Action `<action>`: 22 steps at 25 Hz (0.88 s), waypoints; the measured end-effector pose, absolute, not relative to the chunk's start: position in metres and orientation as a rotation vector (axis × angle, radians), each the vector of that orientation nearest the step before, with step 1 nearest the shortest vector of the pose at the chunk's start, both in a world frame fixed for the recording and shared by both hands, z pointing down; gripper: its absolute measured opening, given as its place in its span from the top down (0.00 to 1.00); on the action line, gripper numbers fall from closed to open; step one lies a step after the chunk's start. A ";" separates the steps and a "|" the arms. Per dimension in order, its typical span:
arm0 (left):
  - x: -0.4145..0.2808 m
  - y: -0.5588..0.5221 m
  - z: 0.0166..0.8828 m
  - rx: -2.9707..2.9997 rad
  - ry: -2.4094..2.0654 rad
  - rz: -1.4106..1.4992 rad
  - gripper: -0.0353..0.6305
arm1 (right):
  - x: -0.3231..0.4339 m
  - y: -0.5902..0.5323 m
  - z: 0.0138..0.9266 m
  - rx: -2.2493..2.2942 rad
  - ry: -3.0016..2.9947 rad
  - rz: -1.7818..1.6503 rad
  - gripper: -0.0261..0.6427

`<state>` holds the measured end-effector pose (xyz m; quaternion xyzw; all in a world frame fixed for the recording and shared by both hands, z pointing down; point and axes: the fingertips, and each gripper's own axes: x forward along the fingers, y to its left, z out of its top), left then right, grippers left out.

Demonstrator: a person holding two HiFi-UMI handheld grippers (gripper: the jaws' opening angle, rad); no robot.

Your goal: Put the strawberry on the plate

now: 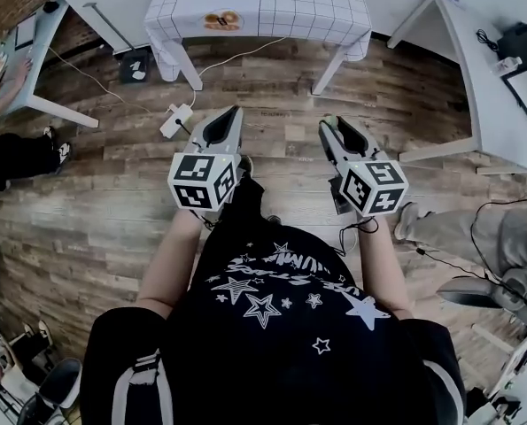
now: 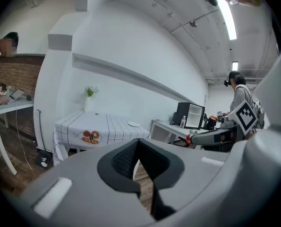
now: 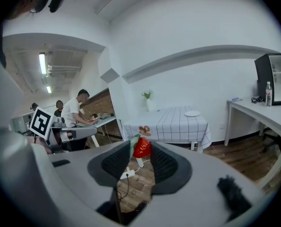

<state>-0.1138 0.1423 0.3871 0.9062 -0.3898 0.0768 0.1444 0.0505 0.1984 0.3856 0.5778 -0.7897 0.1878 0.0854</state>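
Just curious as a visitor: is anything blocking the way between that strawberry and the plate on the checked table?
Nothing visible does. The right gripper holds the strawberry in its jaws, and only open wooden floor lies between it and the table bearing the plate.

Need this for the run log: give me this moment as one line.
right claw: shut on strawberry | left claw: shut, empty | plate: on checked table ahead | strawberry: not yet placed

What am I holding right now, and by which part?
The right gripper pinches the strawberry by the sides of its red body, at the jaw tips. The left gripper is shut on nothing.
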 end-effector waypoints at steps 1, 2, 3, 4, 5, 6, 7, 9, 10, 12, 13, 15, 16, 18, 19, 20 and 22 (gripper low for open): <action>-0.113 0.133 0.387 2.610 -1.121 0.217 0.93 | 0.051 0.190 0.386 1.724 -2.350 0.561 0.75; -0.112 0.124 0.387 2.608 -1.116 0.215 0.93 | 0.052 0.181 0.385 1.724 -2.346 0.562 0.75; -0.111 0.114 0.386 2.605 -1.110 0.216 0.93 | 0.053 0.170 0.384 1.722 -2.342 0.563 0.75; -0.110 0.104 0.386 2.603 -1.104 0.221 0.93 | 0.053 0.159 0.382 1.718 -2.341 0.565 0.75; -0.109 0.094 0.386 2.602 -1.099 0.229 0.93 | 0.053 0.147 0.381 1.713 -2.340 0.567 0.75; -0.109 0.084 0.387 2.599 -1.097 0.235 0.93 | 0.053 0.136 0.380 1.709 -2.339 0.569 0.75; -0.109 0.075 0.388 2.596 -1.096 0.237 0.93 | 0.052 0.126 0.380 1.707 -2.339 0.569 0.75; -0.111 0.061 0.392 2.593 -1.096 0.232 0.93 | 0.050 0.110 0.383 1.703 -2.340 0.568 0.75; -0.111 0.053 0.393 2.593 -1.097 0.231 0.93 | 0.049 0.100 0.386 1.700 -2.340 0.568 0.75; -0.112 0.035 0.396 2.596 -1.098 0.234 0.93 | 0.047 0.079 0.391 1.689 -2.337 0.575 0.75; -0.113 0.025 0.397 2.595 -1.097 0.235 0.93 | 0.045 0.068 0.393 1.683 -2.336 0.580 0.75; -0.117 0.003 0.399 2.591 -1.093 0.231 0.93 | 0.038 0.043 0.394 1.673 -2.335 0.582 0.75; -0.121 -0.008 0.400 2.587 -1.091 0.227 0.93 | 0.034 0.031 0.393 1.670 -2.334 0.581 0.75; -0.125 -0.026 0.401 2.579 -1.087 0.224 0.93 | 0.028 0.010 0.391 1.668 -2.334 0.579 0.75; -0.124 -0.034 0.401 2.576 -1.086 0.225 0.93 | 0.029 0.002 0.390 1.668 -2.334 0.581 0.75; -0.122 -0.040 0.401 2.573 -1.084 0.227 0.93 | 0.032 -0.005 0.389 1.668 -2.334 0.584 0.75; -0.117 -0.052 0.402 2.569 -1.076 0.233 0.93 | 0.037 -0.016 0.390 1.669 -2.328 0.592 0.75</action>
